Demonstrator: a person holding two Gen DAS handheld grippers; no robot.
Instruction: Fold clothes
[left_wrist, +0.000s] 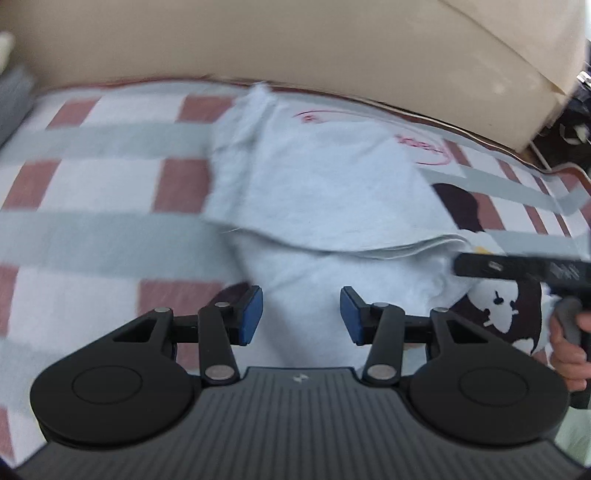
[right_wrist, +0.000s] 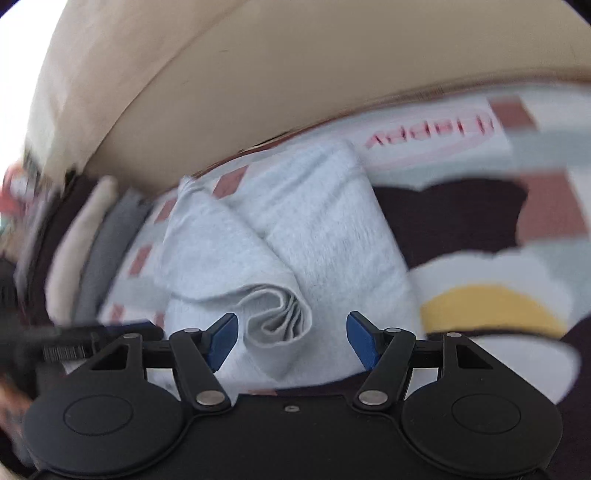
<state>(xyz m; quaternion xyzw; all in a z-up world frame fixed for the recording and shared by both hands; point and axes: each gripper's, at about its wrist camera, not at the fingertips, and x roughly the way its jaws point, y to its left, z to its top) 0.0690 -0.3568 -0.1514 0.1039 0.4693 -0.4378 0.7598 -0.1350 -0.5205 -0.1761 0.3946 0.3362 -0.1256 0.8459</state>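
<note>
Two claws, left gripper (left_wrist: 301, 315) and right gripper (right_wrist: 291, 339), both released; checked bedspread (left_wrist: 110, 177) against beige headboard (left_wrist: 295, 37); pale grey garment (left_wrist: 314, 177) folded, layered edge showing

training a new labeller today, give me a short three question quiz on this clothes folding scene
1. True or false: the left claw is clamped on the light grey garment.
2. What lies under the garment?
A. a bare wooden table
B. a checked blanket in red-brown, white and grey
C. a plain black sheet
3. In the right wrist view, what sits between the blue pads of the right claw?

Key
1. False. Its jaws stand apart over the cloth and nothing is pinched.
2. B
3. A bunched fold of the grey garment's layered edge, with the pads apart on either side and not pressing on it.
</note>
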